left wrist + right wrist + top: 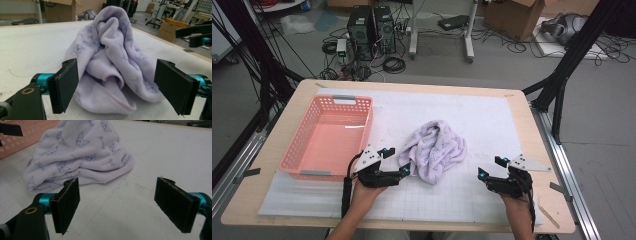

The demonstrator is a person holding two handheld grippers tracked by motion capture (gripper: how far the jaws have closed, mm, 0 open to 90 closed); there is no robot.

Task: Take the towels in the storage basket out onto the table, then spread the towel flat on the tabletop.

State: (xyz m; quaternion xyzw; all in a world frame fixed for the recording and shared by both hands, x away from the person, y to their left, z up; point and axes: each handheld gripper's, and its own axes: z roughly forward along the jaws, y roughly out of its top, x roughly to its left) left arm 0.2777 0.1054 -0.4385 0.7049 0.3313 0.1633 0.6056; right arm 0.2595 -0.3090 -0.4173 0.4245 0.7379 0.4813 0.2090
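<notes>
Crumpled lilac cat-print towel [434, 149] lies mid-bench; pink perforated plastic basket [328, 135] far left. Left tongs [396, 161] spread beside towel; right tongs [490, 167] spread, well apart, unobstructed.

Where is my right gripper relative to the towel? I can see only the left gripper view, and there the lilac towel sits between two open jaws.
Observer: In the high view the right gripper is on the white mat, clearly apart from the lilac towel, toward the table's right side.
Operator: Is the right gripper holding something?
Observer: No. In the right gripper view its jaws stand open with only bare mat between them.
Operator: What is printed on the towel?
Observer: The right gripper view shows small cat faces on the cloth.
Operator: What else is on the table?
Observer: A pink basket, with nothing inside, left of the towel beside the left gripper.
</notes>
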